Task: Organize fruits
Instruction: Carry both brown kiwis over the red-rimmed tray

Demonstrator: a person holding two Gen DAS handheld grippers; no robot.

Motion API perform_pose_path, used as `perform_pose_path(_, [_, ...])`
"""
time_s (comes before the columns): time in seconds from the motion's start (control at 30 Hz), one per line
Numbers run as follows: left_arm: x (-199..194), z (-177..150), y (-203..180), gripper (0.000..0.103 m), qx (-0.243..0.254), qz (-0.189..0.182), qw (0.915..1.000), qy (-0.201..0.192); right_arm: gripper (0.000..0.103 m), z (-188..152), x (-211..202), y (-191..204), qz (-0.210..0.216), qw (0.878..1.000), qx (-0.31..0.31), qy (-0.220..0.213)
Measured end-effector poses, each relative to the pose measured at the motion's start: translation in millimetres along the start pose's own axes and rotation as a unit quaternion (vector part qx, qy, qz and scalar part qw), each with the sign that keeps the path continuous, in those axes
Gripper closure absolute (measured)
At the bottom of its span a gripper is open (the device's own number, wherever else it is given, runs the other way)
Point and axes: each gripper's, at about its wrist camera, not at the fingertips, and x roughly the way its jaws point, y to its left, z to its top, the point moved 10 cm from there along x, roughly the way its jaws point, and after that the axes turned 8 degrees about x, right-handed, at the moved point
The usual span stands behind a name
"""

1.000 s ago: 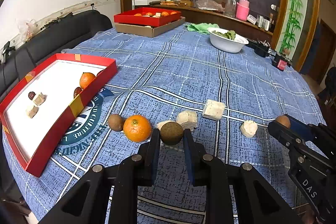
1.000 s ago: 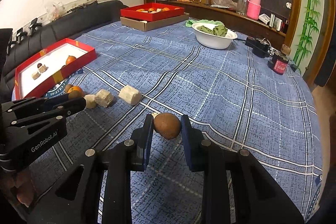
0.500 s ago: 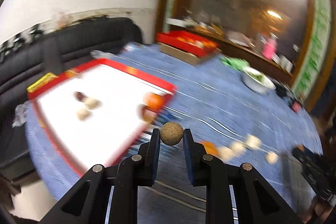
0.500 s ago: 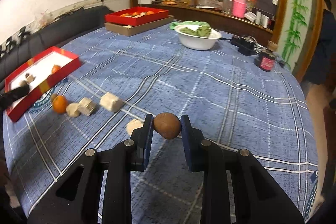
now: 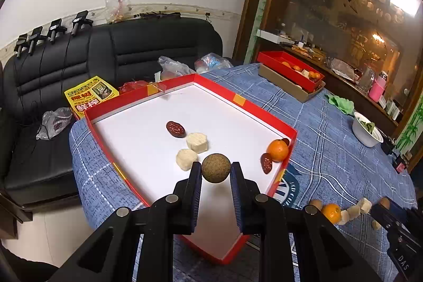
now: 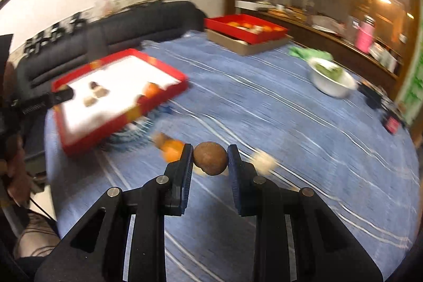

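Observation:
My left gripper [image 5: 215,171] is shut on a rough greenish-brown round fruit [image 5: 216,167] and holds it above the near part of the red tray [image 5: 260,113] with a white floor. The tray holds an orange [image 5: 277,150], two dark red dates [image 5: 175,129], and two pale cubes [image 5: 197,142]. My right gripper [image 6: 209,157] is shut on a brown round fruit [image 6: 210,157] above the blue cloth; its view is blurred. An orange [image 5: 331,213], a small brown fruit [image 5: 315,204] and pale cubes [image 5: 364,205] lie on the cloth to the right of the tray.
A second red tray of fruit on a cardboard box [image 5: 290,70] stands at the table's far side. A white bowl with greens [image 5: 366,129] is at the right. A black sofa [image 5: 111,54] with bags and a yellow packet [image 5: 91,95] lies behind the tray.
My left gripper has lifted its fruit from the cloth and carried it left over the red tray. My right gripper has lifted its brown fruit and swung left towards the tray.

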Motion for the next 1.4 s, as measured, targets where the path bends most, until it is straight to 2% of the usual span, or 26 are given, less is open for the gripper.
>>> perform_pose_path(0.23, [10.3, 14.3, 13.1, 0.082, -0.008, 0.009, 0.9999, -0.003, 0.078, 31.8, 20.1, 69.5, 0.057, 0.998, -0.029, -0.005])
perform_pose_path(0.5, [36.3, 18.2, 20.1, 0.082, 0.001, 0.023, 0.9996, 0.018, 0.077, 46.2, 64.0, 119.8, 0.094, 0.995, -0.037, 0.019])
perform_pose_path(0.7, [52.0, 28.7, 34.7, 0.082, -0.004, 0.048, 0.9985, 0.026, 0.077, 42.4, 96.8, 131.9, 0.089, 0.994, -0.041, 0.045])
perform_pose_path(0.87, [66.7, 31.1, 44.7, 0.082, -0.004, 0.07, 0.9967, 0.041, 0.077, 41.5, 107.7, 136.0, 0.085, 0.994, -0.046, 0.054])
perform_pose_path(1.23, [76.6, 32.2, 55.6, 0.082, -0.007, 0.086, 0.995, 0.05, 0.077, 42.1, 124.0, 143.6, 0.076, 0.993, -0.057, 0.066])
perform_pose_path(1.4, [78.5, 29.1, 66.0, 0.083, -0.024, 0.09, 0.994, 0.057, 0.077, 39.7, 130.4, 148.0, 0.069, 0.993, -0.064, 0.077])
